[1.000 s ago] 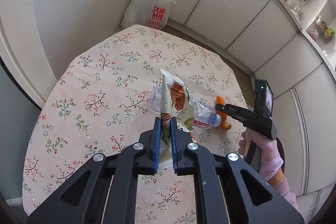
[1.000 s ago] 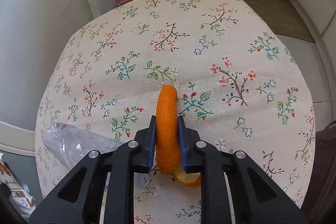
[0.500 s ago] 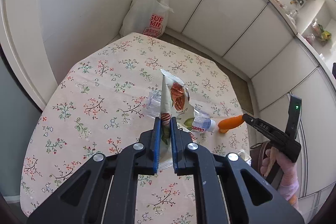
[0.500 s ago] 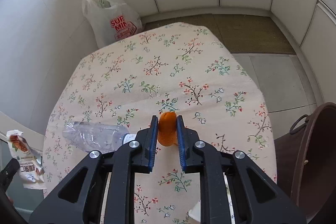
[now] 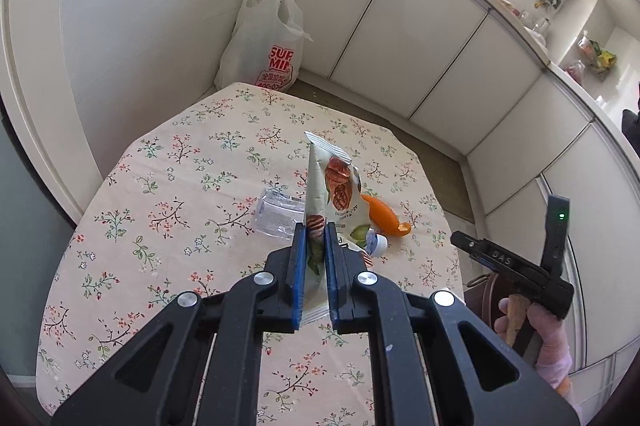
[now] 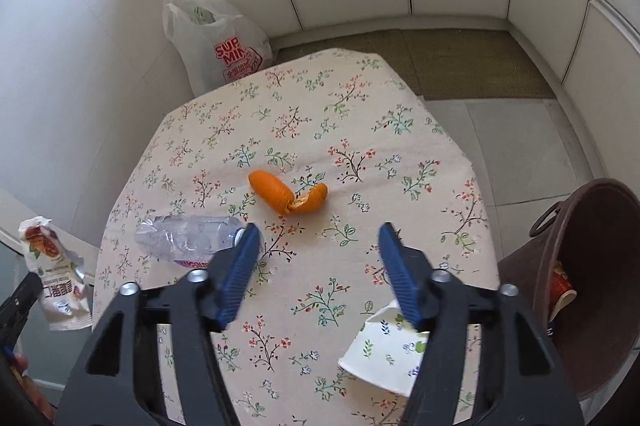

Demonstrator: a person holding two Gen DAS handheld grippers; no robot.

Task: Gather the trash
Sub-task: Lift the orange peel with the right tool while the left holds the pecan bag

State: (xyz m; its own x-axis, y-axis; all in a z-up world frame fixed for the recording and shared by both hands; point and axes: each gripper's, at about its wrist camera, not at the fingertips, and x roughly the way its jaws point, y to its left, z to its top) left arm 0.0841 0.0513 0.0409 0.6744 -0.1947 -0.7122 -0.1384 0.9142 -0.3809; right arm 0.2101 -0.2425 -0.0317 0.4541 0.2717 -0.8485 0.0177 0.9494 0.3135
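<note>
Floral cloth covers the tabletop [image 6: 352,130], seen from both wrist cameras. Farthest left, off the tabletop's left edge, the left gripper [image 5: 316,246] holds a snack wrapper [image 5: 334,192] above the cloth, its blue pads pressed together on the wrapper's lower end; the wrapper stands upright between them. In the right wrist view the same wrapper [image 6: 56,274] hangs beyond the left edge. Next, near the left edge, a crushed clear bottle [image 6: 188,236] lies on its side, its cap end pointing toward the middle. Just beyond it, around the middle of the tabletop, an orange peel [image 6: 286,192] lies curled on the cloth, apart from the bottle. The right gripper [image 6: 316,268] hovers over the near half of the tabletop with its fingers spread wide and nothing between them; the peel lies ahead of the gap. Under its right finger, at the near right corner, a paper cup [image 6: 380,350] lies tipped on its side. Right of the tabletop's right edge stands a brown bin [image 6: 592,282] on the floor, something red and white inside it. Behind the far left corner a white plastic bag [image 6: 220,38] with red lettering stands against the wall.
</note>
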